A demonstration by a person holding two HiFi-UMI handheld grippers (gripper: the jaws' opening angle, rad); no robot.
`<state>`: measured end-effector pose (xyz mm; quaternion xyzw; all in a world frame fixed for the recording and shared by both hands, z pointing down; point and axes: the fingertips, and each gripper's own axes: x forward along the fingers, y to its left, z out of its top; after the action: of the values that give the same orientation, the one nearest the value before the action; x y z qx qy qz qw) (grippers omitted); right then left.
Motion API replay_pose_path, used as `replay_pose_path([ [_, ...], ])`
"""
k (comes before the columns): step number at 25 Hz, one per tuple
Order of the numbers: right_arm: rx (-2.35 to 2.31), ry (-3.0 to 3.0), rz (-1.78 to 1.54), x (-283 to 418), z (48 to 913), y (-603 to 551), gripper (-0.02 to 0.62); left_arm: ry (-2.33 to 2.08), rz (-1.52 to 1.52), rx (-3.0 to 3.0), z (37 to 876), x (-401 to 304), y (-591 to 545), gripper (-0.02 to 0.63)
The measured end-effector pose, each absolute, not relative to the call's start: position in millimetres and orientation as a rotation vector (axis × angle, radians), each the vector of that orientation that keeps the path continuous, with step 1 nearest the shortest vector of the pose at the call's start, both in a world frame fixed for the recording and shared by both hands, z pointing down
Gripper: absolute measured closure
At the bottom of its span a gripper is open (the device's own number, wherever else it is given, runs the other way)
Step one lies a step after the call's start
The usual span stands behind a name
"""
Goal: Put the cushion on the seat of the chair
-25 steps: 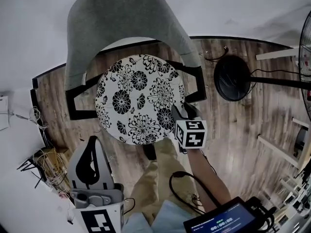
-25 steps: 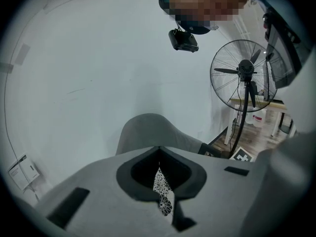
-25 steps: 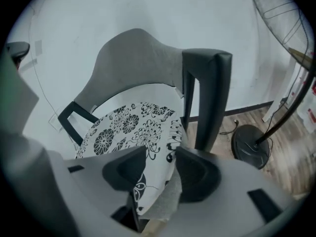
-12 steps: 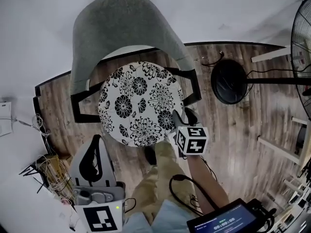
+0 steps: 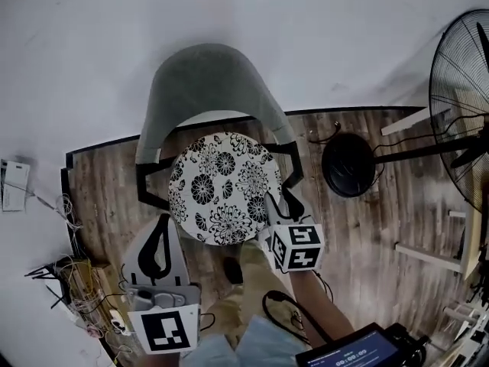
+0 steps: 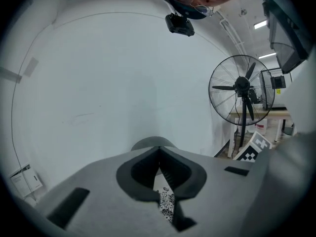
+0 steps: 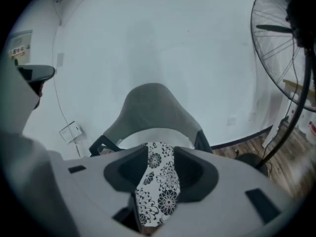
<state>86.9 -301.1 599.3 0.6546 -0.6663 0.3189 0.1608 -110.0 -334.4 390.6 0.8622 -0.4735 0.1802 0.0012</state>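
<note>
The cushion (image 5: 221,197) lay flat on the seat (image 5: 200,122) of the chair (image 5: 202,82), roughly centred, pattern up. The right tool (image 5: 281,203) hung over the chair's front right corner, at the cushion's rim. Its jaws stood apart and were closing; the cushion showed through the gap, but no pad pressed on it. The left tool (image 5: 159,226), in front of the chair and clear of it, had its jaws together on nothing. Placement looked complete. To finish well: draw the right tool away from the chair without snagging the rim, then confirm that the cushion does not overhang the chair's front.
</note>
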Motion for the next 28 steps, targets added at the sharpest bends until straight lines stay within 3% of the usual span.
replay_pose_path([
  [14, 1.884, -2.277, 0.309, 3.6, 334.8, -280.2, 0.513, -1.666, 0.254, 2.760, 254.1, -137.8, -293.9, 0.597],
  [19, 1.886, -2.302, 0.100, -15.5, 284.6, -266.3, 0.582, -1.725, 0.192, 2.777, 222.1, -151.2, -280.4, 0.597],
  [28, 1.905, -2.342, -0.024, -34.2, 241.0, -250.5, 0.591, -1.760, 0.103, 2.807, 192.9, -165.1, -262.9, 0.597],
])
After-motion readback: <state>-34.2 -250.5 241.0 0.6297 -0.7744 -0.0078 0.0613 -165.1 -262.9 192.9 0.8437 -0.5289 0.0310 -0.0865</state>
